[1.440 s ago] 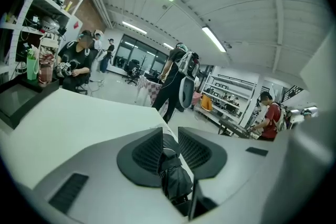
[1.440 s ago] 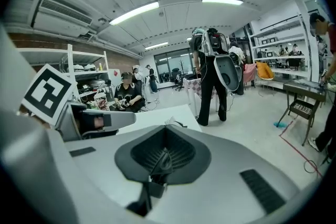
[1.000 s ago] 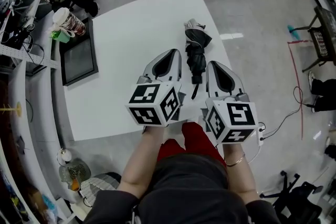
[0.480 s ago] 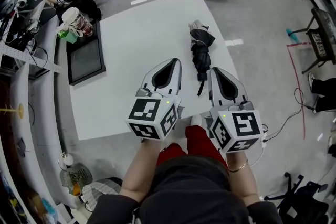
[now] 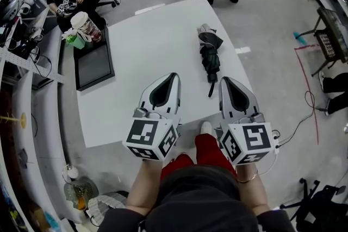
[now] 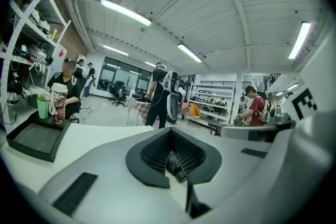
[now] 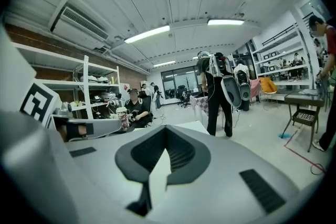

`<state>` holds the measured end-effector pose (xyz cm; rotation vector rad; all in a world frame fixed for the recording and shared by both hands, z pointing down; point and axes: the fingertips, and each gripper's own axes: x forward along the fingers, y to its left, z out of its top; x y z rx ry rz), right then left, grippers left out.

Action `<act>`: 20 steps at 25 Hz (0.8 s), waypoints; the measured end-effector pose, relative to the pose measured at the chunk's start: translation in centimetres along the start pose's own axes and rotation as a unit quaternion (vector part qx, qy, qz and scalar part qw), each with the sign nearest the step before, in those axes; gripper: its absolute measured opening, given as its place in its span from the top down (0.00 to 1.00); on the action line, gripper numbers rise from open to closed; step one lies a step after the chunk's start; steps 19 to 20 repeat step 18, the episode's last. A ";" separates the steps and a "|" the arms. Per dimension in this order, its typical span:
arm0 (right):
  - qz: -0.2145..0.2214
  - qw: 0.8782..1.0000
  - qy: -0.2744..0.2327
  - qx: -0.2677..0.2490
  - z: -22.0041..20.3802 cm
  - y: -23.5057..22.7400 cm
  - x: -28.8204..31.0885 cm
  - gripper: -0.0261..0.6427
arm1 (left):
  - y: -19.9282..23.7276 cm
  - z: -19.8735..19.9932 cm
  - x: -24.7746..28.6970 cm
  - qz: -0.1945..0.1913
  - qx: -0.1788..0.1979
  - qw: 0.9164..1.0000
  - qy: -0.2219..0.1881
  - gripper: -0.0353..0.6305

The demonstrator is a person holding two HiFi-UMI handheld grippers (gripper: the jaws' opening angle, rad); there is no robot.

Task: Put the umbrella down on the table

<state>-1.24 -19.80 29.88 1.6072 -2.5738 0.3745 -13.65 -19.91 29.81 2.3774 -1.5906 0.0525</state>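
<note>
the folded umbrella (image 5: 209, 57) is lying on the table (image 5: 147, 35) near its right edge. the left gripper (image 5: 174, 75) and right gripper (image 5: 223, 80) are hovering, jaws together, empty. looking light, soft and slippery, it is likely handling best by its stiff handle.

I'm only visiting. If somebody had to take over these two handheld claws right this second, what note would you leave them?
Left gripper: shut, holding nothing.
Right gripper: shut, holding nothing.
Umbrella: folded, lying on the white table, just ahead of the right gripper, touching neither gripper.
Done: umbrella is down and let go.
Left: nothing for this job, as far as I can see.
</note>
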 end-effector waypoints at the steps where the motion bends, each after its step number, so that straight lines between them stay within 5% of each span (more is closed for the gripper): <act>1: -0.001 1.000 0.000 0.000 -0.1 0.2 -0.3 0.93 | 0.1 -0.1 -0.6 -0.001 -0.001 1.000 -0.001 0.93; 20: -0.011 1.000 -0.011 -0.002 -1.0 3.7 -5.2 0.93 | 1.0 -0.3 -8.9 -0.002 -0.005 0.999 -0.031 0.93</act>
